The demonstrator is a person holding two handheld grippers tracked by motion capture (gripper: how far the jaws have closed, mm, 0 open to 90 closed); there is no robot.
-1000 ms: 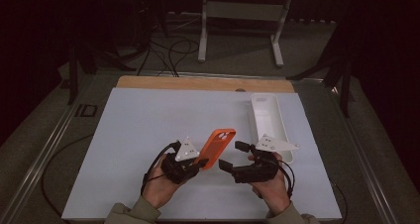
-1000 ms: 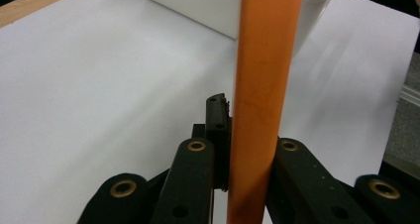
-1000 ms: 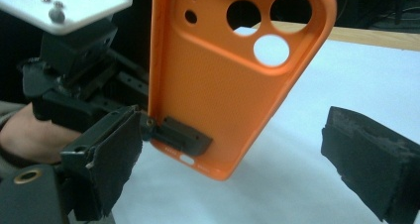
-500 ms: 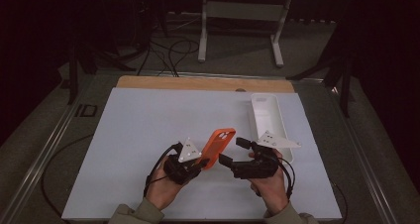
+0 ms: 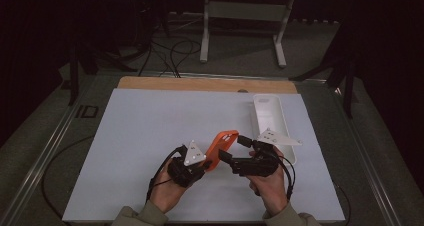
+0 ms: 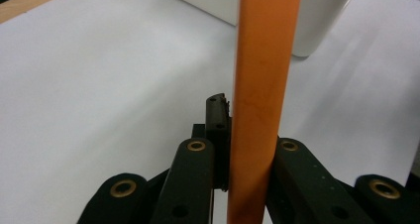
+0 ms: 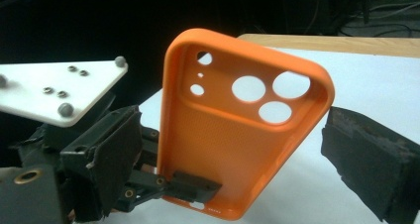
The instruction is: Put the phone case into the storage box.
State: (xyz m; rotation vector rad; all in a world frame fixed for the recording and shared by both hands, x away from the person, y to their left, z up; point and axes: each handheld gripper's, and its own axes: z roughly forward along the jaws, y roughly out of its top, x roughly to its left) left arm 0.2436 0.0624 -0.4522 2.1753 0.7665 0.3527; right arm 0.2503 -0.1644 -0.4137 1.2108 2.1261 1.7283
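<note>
Hands at the near edge of the counter [image 5: 125, 136], each gripping one tool. Left gripper [image 5: 192, 166] has its jaws clamped on the lower end of the orange phone case [image 5: 220, 148], pinching the thin wall edge-on; this holds the case lifted off the counter and tilted, open side turned toward the other tool. Right gripper [image 5: 235, 151] sits just beside the case with jaws apart, one pad [image 7: 369, 159] on each side of the case's camera end, not yet pressing. Judgement: the left holds steady so that the right can take a second grip, likely to flex or turn the case. Farther right, a white tray [image 5: 267, 116] lies empty, probably where the case will go.
</note>
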